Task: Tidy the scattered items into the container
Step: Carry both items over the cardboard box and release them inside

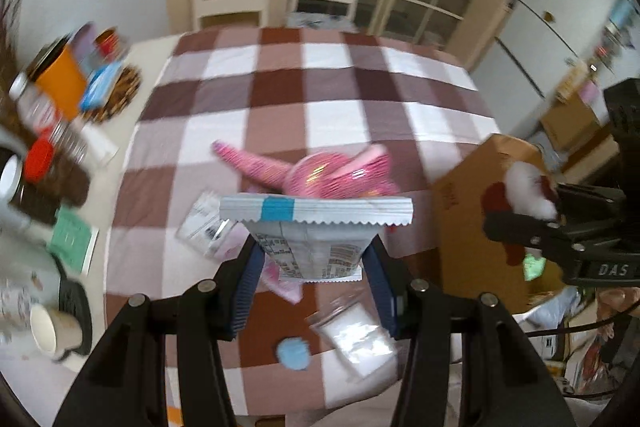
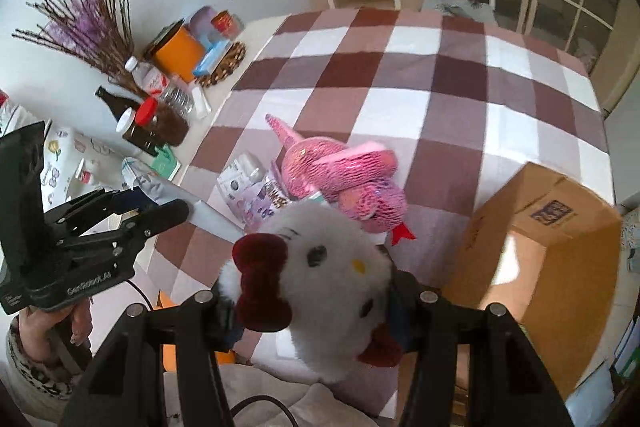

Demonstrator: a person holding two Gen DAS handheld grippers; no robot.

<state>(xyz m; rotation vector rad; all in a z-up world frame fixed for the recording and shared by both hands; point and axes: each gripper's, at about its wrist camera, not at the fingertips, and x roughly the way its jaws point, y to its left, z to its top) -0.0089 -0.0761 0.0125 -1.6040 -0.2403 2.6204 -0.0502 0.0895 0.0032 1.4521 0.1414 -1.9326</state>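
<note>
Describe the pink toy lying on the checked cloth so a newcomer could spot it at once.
On the brown-and-white checked tablecloth, left of the open cardboard box, lies the pink plush toy. Unlike the flat packets beside it, it is bulky, wrapped in pink netting, with a red ribbon end.

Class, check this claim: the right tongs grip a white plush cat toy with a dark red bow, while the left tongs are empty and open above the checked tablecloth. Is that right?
Not quite. The left tongs are shut on a grey foil snack packet with a blue stripe, as the left wrist view shows. The right tongs do grip the white plush cat toy with a dark red bow, above the checked tablecloth.
</note>
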